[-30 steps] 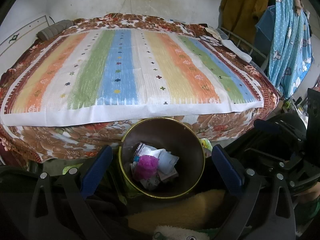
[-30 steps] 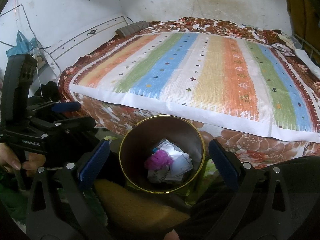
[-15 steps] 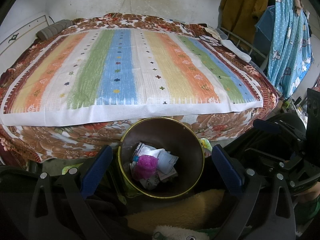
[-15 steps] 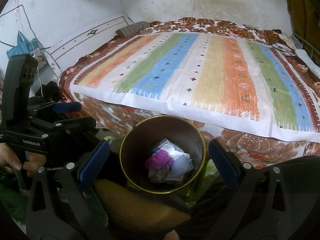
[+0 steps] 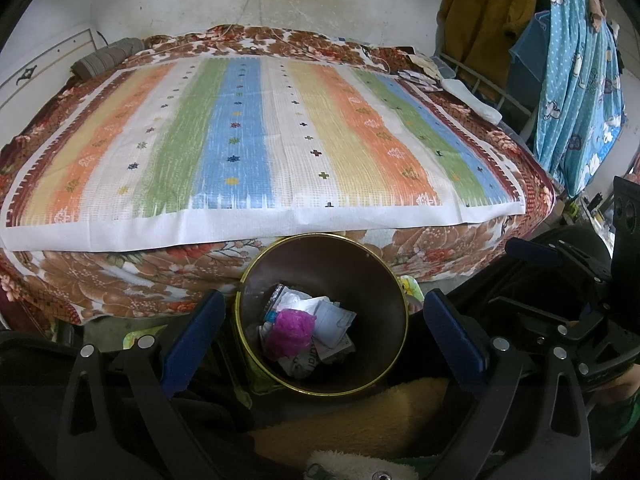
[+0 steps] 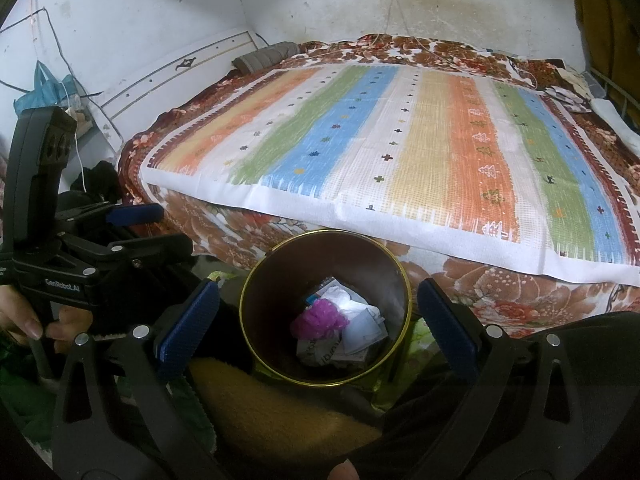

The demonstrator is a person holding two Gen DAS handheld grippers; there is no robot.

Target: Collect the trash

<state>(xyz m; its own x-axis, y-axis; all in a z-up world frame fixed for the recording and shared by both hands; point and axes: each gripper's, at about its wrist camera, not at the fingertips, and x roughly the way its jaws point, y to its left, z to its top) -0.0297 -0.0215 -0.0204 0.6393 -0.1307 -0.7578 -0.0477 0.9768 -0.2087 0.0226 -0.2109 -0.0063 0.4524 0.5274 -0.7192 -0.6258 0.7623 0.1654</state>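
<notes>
Left wrist: one bin (image 5: 394, 280) of trash (image 5: 304, 330); two grippers (image 5: 322, 330) (image 6: 316, 320) spread wide, holding nothing

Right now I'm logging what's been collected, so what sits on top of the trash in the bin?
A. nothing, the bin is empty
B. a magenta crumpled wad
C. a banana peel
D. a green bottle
B: a magenta crumpled wad lies on white papers inside the gold-rimmed bin.
</notes>
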